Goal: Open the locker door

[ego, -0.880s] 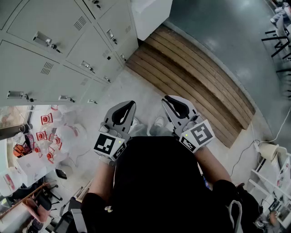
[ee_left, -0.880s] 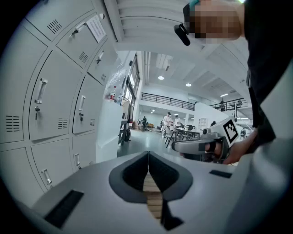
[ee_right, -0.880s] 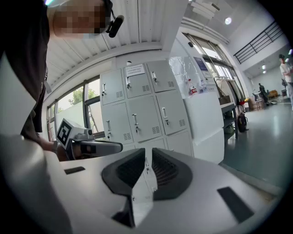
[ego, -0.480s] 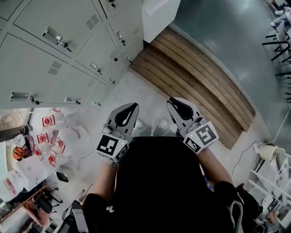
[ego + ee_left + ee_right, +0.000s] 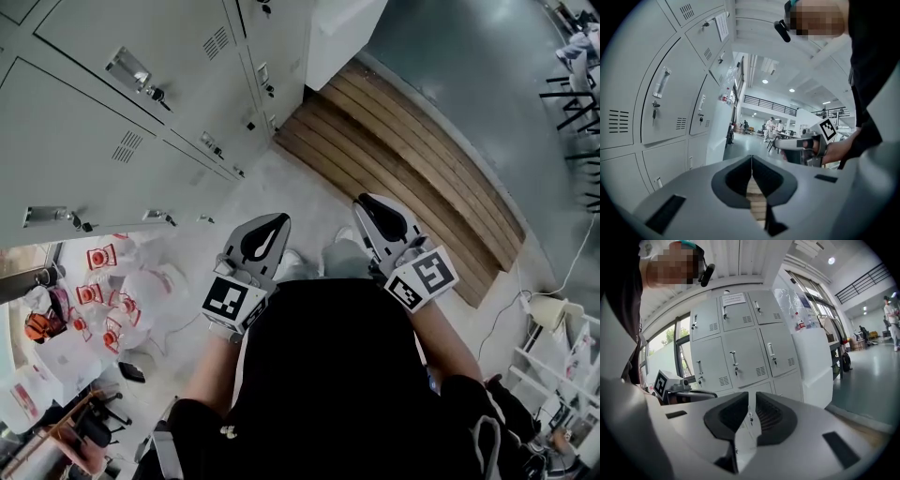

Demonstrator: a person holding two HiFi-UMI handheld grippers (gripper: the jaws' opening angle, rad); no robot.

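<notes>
Grey lockers (image 5: 94,122) ahead-left, apart from left tongs (image 5: 279,220), right tongs (image 5: 363,201).

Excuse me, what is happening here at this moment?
A person stands before a wall of grey lockers, holding a gripper in each hand. The left gripper and the right gripper are both shut and empty, held low near the body, touching no locker. Every locker door in view is closed.

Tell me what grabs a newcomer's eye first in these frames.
The left gripper and right gripper are held side by side at the centre of the head view, jaws shut and empty. A bank of grey lockers fills the upper left, the visible doors closed. A curved wooden slatted platform crosses the floor to their right.
</notes>
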